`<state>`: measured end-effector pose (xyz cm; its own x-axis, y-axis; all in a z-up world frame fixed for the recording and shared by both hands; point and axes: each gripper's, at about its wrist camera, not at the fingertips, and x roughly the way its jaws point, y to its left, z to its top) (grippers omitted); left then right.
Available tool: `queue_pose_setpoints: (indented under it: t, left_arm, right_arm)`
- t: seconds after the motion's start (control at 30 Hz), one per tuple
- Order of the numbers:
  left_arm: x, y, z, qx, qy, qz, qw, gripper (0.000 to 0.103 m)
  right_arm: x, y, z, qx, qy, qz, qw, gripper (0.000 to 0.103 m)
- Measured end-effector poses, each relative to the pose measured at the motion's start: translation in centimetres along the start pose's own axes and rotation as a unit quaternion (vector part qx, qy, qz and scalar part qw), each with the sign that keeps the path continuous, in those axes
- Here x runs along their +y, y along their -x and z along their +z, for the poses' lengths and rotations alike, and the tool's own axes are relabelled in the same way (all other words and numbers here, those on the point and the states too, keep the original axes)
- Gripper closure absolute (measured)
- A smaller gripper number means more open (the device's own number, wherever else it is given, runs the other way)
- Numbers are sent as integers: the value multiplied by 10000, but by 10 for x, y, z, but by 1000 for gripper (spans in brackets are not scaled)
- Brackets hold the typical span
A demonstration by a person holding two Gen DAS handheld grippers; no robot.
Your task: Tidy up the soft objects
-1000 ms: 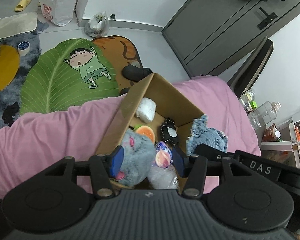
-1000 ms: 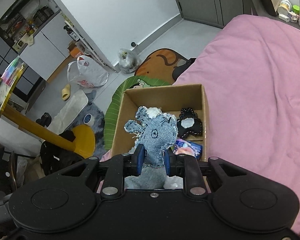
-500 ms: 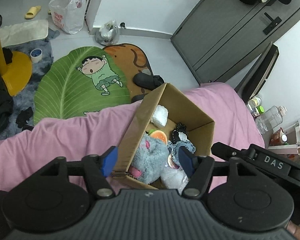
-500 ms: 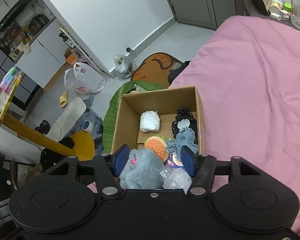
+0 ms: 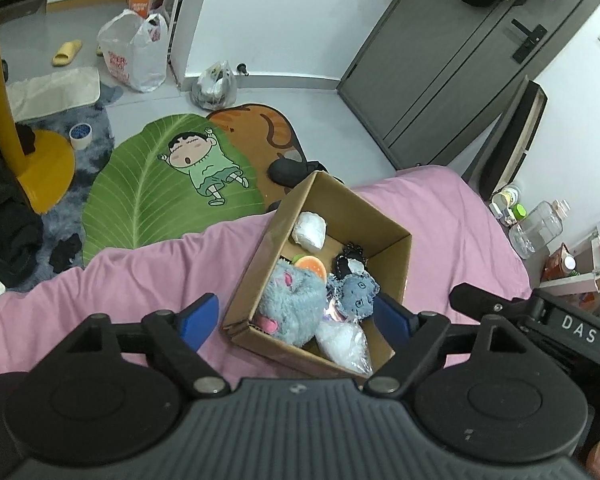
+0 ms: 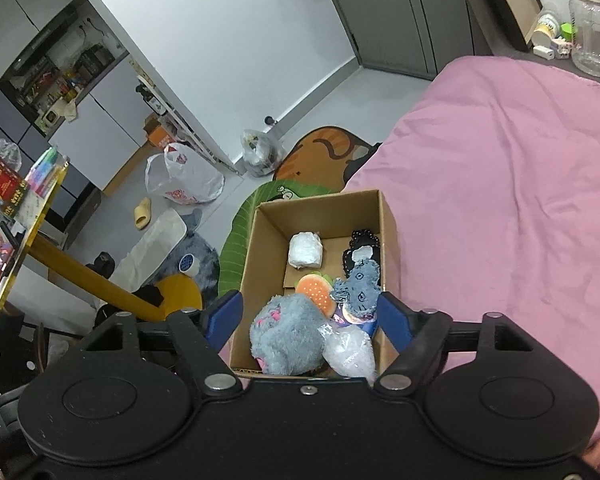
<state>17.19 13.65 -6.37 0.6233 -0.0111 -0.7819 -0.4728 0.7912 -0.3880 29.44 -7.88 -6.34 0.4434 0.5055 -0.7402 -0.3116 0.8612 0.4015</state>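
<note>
A brown cardboard box [image 5: 396,256] [image 6: 256,248] sits on the pink bed cover. In it lie a grey fluffy plush [image 5: 290,300] [image 6: 286,330], a denim plush [image 5: 356,292] [image 6: 360,284], a burger toy [image 5: 310,264] [image 6: 316,290], a white wrapped bundle [image 5: 310,230] [image 6: 305,249], a black and white toy [image 5: 350,260] [image 6: 362,248] and a clear plastic bag [image 5: 346,344] [image 6: 350,354]. My left gripper [image 5: 296,316] is open and empty above the box's near end. My right gripper [image 6: 310,316] is open and empty, also above the box.
The pink bed cover [image 5: 100,280] [image 6: 508,208] spreads around the box. On the floor beyond lie a green leaf rug [image 5: 156,188], an orange rug [image 5: 260,128], plastic bags [image 5: 134,56] and a yellow table base [image 5: 40,164]. Bottles [image 5: 538,226] stand at the bedside.
My right gripper opened and let the denim plush drop into the box. Both grippers have pulled back and up from the box, and my left gripper opened wider.
</note>
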Motion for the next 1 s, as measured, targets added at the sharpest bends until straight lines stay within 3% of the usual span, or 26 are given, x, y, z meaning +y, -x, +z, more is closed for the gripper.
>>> queue_pose_setpoints:
  t: [0.17, 0.5, 1.0]
  left_arm:
    - [-10, 17, -4, -107, -221, 51, 9997, 14]
    - [-29, 54, -16, -303, -555, 230, 9977, 3]
    - [-53, 104, -55, -509, -1169, 347, 9912, 0]
  right_arm:
    - [-2, 20, -2, -85, 71, 47, 9999, 14]
    - [-14, 66, -11, -356, 114, 91, 9993, 0]
    - [-23, 126, -38, -703, 269, 38, 9972, 0]
